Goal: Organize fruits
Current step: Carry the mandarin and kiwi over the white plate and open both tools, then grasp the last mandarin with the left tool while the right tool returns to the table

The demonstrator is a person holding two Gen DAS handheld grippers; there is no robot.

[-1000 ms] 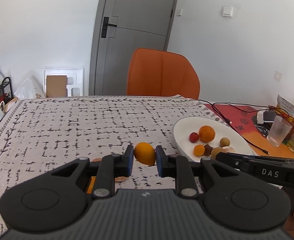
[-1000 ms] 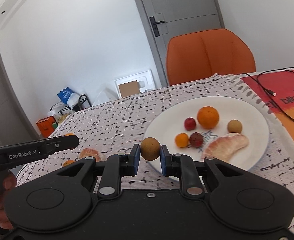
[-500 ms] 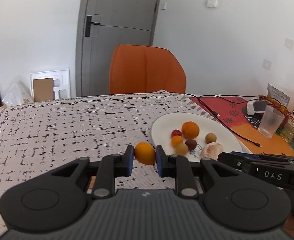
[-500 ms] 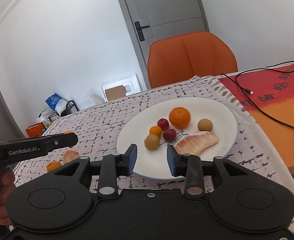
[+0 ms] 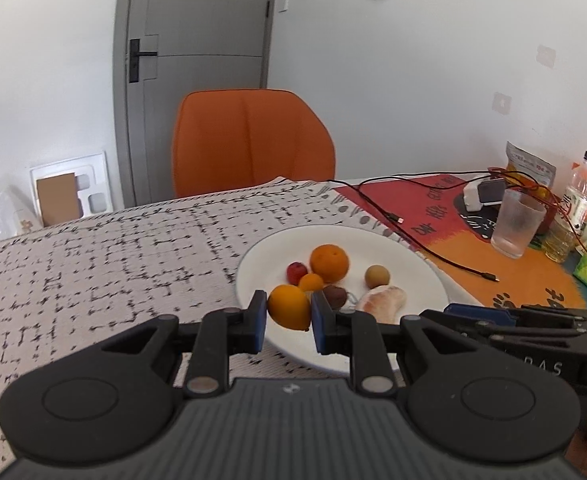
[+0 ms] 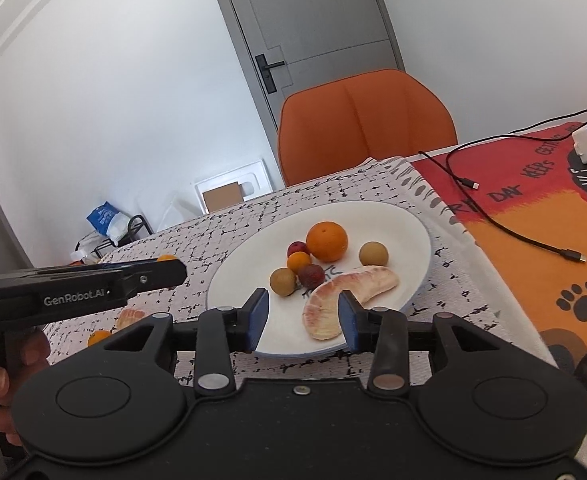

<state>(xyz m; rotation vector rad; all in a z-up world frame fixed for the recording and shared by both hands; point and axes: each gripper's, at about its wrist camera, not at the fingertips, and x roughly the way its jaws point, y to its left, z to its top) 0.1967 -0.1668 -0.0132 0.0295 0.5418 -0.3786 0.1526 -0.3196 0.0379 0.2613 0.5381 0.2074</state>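
My left gripper (image 5: pixel 288 318) is shut on a small orange fruit (image 5: pixel 288 306) and holds it above the near left rim of the white plate (image 5: pixel 409 252). The plate (image 6: pixel 409 220) holds a big orange (image 6: pixel 327 241), a red fruit (image 6: pixel 297 248), a small orange fruit (image 6: pixel 298 261), two brown longans (image 6: pixel 282 281), a dark red fruit (image 6: pixel 311 275) and a peeled pomelo segment (image 6: pixel 345 294). My right gripper (image 6: pixel 303 320) is open and empty over the plate's near edge. The left gripper also shows in the right wrist view (image 6: pixel 165 270), to the plate's left.
A pomelo piece (image 6: pixel 130 317) and a small orange fruit (image 6: pixel 100 337) lie on the patterned tablecloth (image 5: pixel 93 264) left of the plate. An orange chair (image 5: pixel 251 140) stands behind the table. A cable (image 6: pixel 505 224), a glass (image 5: pixel 516 224) and a bottle (image 5: pixel 577 204) are at the right.
My right gripper let the brown longan go onto the plate and opened wide. My left gripper carried the small orange fruit rightward to the plate's edge.
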